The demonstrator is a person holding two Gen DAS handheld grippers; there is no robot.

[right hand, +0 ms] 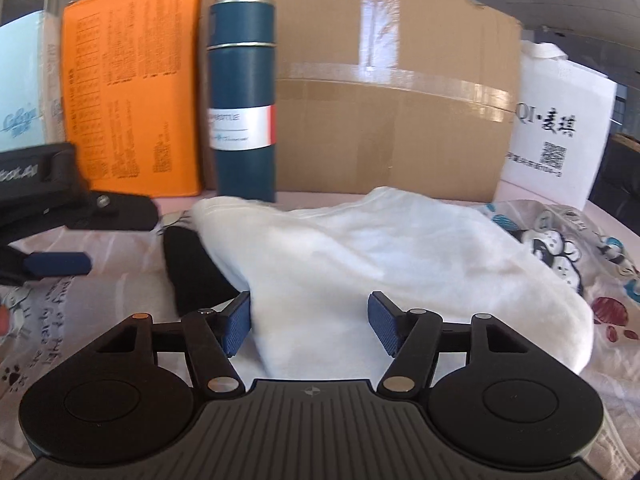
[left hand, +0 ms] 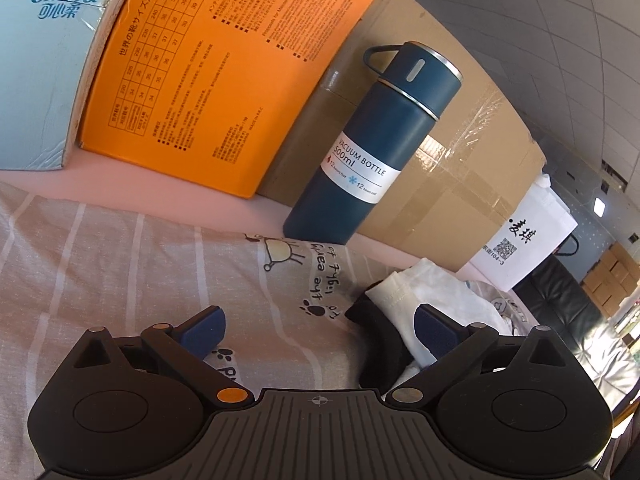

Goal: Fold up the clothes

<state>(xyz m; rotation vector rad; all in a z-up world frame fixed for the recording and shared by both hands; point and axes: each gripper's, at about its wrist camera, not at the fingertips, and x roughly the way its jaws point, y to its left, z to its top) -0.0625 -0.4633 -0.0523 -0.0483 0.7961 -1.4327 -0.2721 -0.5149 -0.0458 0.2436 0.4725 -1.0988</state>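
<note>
Both my tools, left tool (left hand: 320, 330) and right tool (right hand: 310, 322), are spread and hold nothing. The soft white cotton garment (right hand: 360, 248) lies crumpled near the bed's back edge; next I must pinch its hem.

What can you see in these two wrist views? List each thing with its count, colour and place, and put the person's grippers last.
White garment: one, white, bunched on the bed sheet, ahead of the right gripper.
Black garment: one, black, partly under the white garment's left edge.
Bed sheet: one, pinkish grey stripes with cartoon prints, under everything.
Vacuum bottle: one, dark teal, upright before the boxes.
Orange box: one, left of the bottle.
Cardboard box: one, brown, taped, behind the bottle.
White bag: one, far right.
Tissue pack: one, pale blue, far left.
Left gripper: open, over the sheet.
Right gripper: open, at the white garment.
</note>
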